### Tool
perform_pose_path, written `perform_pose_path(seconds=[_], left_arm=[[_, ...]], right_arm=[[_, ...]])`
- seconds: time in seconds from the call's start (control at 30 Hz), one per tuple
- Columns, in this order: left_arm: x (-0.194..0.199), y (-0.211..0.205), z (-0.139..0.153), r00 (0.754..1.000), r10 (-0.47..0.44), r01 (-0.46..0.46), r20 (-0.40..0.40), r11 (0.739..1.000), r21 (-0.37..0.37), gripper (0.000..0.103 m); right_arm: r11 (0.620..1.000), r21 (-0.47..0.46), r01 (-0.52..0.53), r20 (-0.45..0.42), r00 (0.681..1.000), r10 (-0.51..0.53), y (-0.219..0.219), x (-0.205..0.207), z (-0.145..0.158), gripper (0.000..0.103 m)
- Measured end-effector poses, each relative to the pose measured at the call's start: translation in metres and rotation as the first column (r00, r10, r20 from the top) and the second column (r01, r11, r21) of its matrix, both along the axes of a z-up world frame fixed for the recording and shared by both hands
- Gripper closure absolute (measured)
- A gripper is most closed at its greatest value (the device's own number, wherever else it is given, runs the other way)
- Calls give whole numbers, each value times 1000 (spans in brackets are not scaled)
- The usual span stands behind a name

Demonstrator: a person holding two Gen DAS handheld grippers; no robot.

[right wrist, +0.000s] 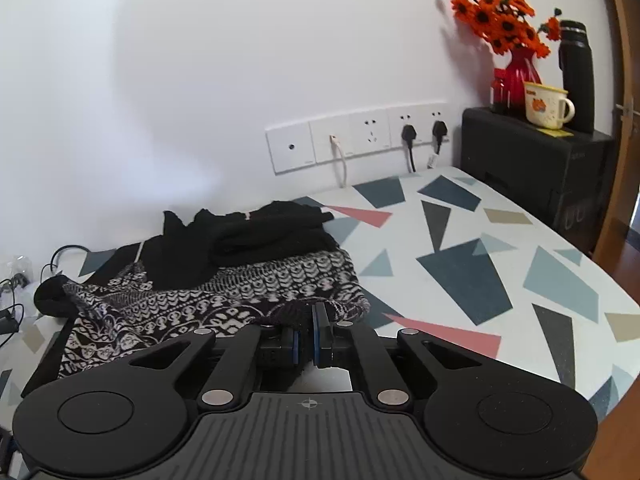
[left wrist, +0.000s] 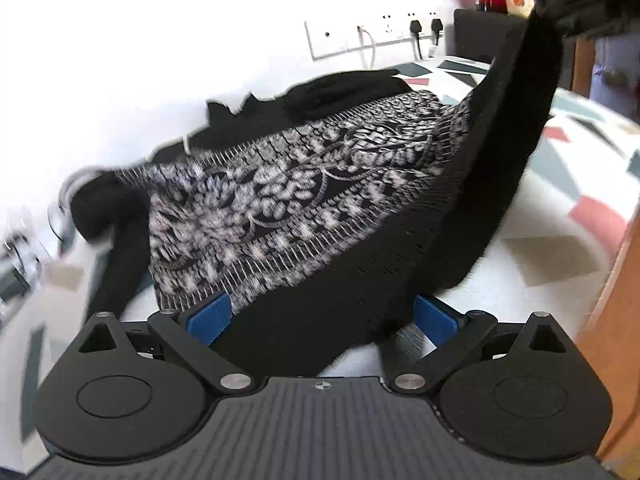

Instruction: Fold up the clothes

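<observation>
We see patterned garment half-spread on surface, hem lifted at 12 o'clock by clenched right tongs; left tongs released, straddling cloth. Fold partway, unfinished.

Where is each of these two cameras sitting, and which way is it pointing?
Left wrist: rides on the left gripper, looking along its spread blue fingers over the patterned garment toward the wall sockets.
Right wrist: rides on the right gripper, jaws shut on the garment's edge, facing the wall, the red vase and the mug.
Shared: garment, patterned table, sockets, vase.
</observation>
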State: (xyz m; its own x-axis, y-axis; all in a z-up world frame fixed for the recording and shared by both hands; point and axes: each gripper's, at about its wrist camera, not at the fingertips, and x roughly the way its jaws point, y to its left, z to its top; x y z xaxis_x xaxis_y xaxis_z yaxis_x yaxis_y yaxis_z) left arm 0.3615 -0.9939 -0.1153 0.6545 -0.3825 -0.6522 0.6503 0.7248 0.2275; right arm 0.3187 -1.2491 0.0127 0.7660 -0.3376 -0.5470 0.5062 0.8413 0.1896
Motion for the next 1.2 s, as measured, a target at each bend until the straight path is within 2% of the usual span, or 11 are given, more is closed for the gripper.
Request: perform_pose_path(seconds=[0.13, 0.27, 0.43, 0.57, 0.67, 0.7, 0.77, 0.87, 1.0, 1.07, 1.2], left_arm=[[26, 12, -7, 987, 161, -161, 21, 987, 15, 3], [38, 36, -11, 937, 324, -335, 130, 940, 71, 3], [58, 73, -15, 927, 376, -376, 8, 926, 20, 6], [58, 71, -13, 926, 371, -375, 74, 926, 45, 13], [61, 84, 7, 860, 490, -490, 141, 871, -36, 11], [63, 89, 14, 839, 524, -520, 145, 851, -72, 3], [65, 93, 20, 829, 544, -537, 131, 839, -88, 0], [66, 80, 2, 872, 478, -483, 103, 875, 25, 1], [67, 83, -11, 885, 465, -465, -31, 885, -16, 23], [69, 81, -11, 881, 471, -472, -38, 882, -14, 23], [66, 72, -12, 875, 484, -483, -26, 875, 18, 13]], right_arm=[[1000, -10, 16, -12, 1000, -16, 0, -6, 1, 98], [998, 10, 58, -19, 998, -57, -8, -13, -4, 98], [992, 64, 104, -54, 993, -101, -19, -20, -21, 98], [991, 53, 124, -99, 988, -118, -20, -22, -40, 98], [981, 87, 172, -98, 982, -164, -27, -29, -47, 98], [976, 112, 186, -97, 980, -175, -30, -31, -49, 98], [969, 146, 200, -105, 977, -186, -33, -34, -54, 98], [963, 173, 205, -127, 975, -185, -34, -35, -65, 97], [962, 195, 193, -164, 973, -162, -32, -37, -80, 90], [965, 188, 183, -179, 972, -149, -29, -40, -87, 77], [970, 180, 163, -208, 970, -124, -25, -46, -98, 74]])
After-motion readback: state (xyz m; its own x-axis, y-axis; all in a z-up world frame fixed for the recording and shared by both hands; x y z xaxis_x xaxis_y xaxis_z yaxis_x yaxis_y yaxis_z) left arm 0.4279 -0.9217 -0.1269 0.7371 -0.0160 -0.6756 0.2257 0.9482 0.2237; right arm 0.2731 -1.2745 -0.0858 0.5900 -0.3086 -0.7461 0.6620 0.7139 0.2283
